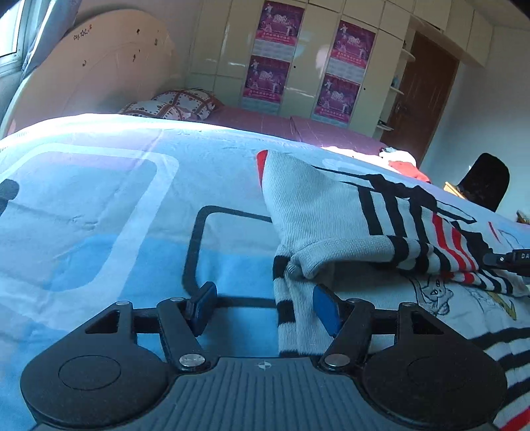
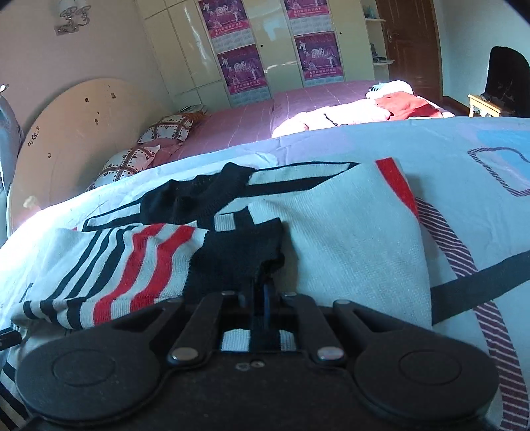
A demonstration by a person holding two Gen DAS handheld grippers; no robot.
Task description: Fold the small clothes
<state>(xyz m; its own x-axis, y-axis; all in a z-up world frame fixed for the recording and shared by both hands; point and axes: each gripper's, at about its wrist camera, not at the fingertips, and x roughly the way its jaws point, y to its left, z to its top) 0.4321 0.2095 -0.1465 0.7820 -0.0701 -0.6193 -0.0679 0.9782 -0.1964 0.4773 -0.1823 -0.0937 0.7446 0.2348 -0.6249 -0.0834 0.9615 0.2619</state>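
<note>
- Left wrist view: a blue and white printed bedspread [image 1: 99,205] fills most of the frame, sunlit along its far edge.
- Behind it, patterned pillows [image 1: 172,104] lie upper centre against a pale headboard [image 1: 99,66], with a cream wardrobe [image 1: 298,49] carrying purple posters [image 1: 280,26] at the top.
- A grey knitted sweater [image 1: 324,212] with black and red stripes lies right of centre, one striped sleeve [image 1: 294,318] running down to the bottom edge.
- The left gripper [image 1: 265,308] points down at the bedspread, jaws apart; the sleeve lies between them against the right-hand blue pad, not clamped.
- The tip of the right gripper [image 1: 506,258] shows at the right edge, over the sweater.
- Right wrist view: the sweater [image 2: 347,225] spreads across the centre, striped part at lower left.
- Loose red and white clothes [image 2: 397,102] lie at upper right on a pink sheet [image 2: 248,126]; a dark chair [image 2: 506,73] stands beyond.
- The right gripper [image 2: 266,291] points down, jaws pinched together on the sweater's black cuff [image 2: 245,255].
</note>
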